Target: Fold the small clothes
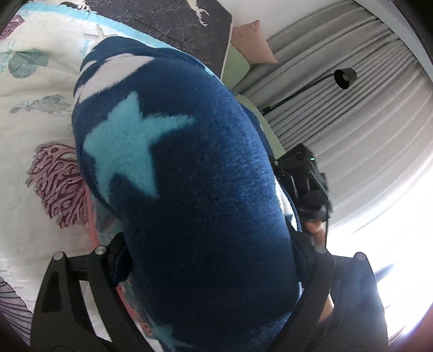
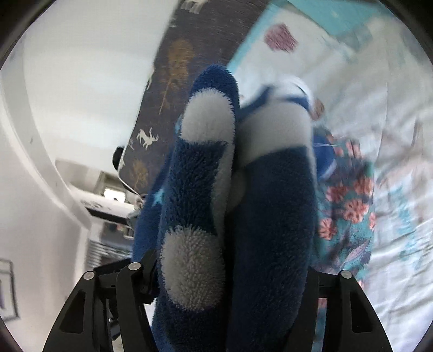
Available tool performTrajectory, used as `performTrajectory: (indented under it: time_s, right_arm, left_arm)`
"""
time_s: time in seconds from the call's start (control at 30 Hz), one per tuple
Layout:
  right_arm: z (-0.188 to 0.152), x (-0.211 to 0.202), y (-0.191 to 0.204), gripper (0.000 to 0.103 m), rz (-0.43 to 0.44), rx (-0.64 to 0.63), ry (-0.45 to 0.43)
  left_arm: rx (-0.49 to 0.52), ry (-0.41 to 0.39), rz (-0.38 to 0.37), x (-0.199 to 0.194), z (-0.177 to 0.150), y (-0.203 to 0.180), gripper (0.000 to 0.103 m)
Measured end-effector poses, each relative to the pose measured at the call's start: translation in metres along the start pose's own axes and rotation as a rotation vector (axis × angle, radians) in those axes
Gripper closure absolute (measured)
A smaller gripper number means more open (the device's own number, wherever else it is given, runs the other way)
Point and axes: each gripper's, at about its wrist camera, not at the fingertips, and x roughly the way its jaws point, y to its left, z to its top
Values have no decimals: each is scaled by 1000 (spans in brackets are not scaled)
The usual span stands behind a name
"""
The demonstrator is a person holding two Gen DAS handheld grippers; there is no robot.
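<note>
Blue fleece garment (image 1: 189, 189) fills the left wrist view, bulging between the two black arms of the left gripper (image 1: 211, 284). Its plush pile carries a pale blue star and white patches. The fingertips are buried under the fabric, so how far the jaws stand apart cannot be told, though the cloth sits bunched between them. Beneath it lies the bed's white quilt (image 1: 35, 168) printed with coral and leaf shapes, and a dark blanket with white deer (image 1: 167, 21) lies farther off. A pink cushion (image 1: 251, 40) rests by the grey curtains (image 1: 351, 103), where a black lamp (image 1: 345, 77) hangs on a thin arm. To the right, the right gripper (image 1: 305, 178) shows as a black body against the garment's edge.

From the right wrist view, the same fleece (image 2: 230, 216) rises in two thick folds between the right gripper (image 2: 224, 284) arms; again the tips are hidden and the jaws' opening cannot be read. A teal floral cloth (image 2: 349, 211) lies on the quilt just beside the garment.
</note>
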Motion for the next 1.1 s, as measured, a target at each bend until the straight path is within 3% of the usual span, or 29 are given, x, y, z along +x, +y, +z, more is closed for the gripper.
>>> performTrajectory:
  time_s: [0.07, 0.17, 0.27, 0.37, 0.53, 0.63, 0.7, 0.8, 0.87, 1.0, 1.07, 1.1]
  right_arm:
    - [-1, 0, -8, 31, 35, 10, 2]
    - [0, -3, -18, 21, 9, 35, 9]
    - [-3, -26, 3, 20, -14, 65, -29]
    - [-14, -57, 26, 20, 47, 60, -73]
    - [-85, -100, 15, 20, 124, 67, -123]
    - [-133, -136, 19, 19, 77, 23, -217]
    - [-160, -146, 27, 19, -45, -92, -224]
    - [-204, -132, 65, 19, -464, -454, -257]
    - [-240, -99, 81, 19, -671, -706, -250]
    - [-262, -34, 101, 22, -882, -936, -284]
    - [-249, -5, 96, 23, -956, -970, -287]
    - [-239, 4, 90, 29, -978, -955, -282]
  left_arm:
    - [5, 30, 3, 0, -5, -5, 8]
    - [-31, 51, -15, 1, -7, -5, 7]
    - [-86, 59, -31, -2, -8, 1, 7]
    - [-118, 73, -37, -7, -9, 8, 7]
    - [-127, 91, -22, -12, -15, 12, 6]
    - [-135, 80, -11, -9, -16, 11, 6]
    - [-145, 78, -8, -7, -17, 11, 6]
    - [-164, 82, -7, -7, -16, 13, 6]
    - [-170, 83, -10, -7, -15, 13, 6]
    - [-196, 82, -21, -7, -15, 16, 5]
    - [-203, 84, -25, -7, -13, 16, 5]
    - [-208, 85, -29, -7, -13, 17, 5]
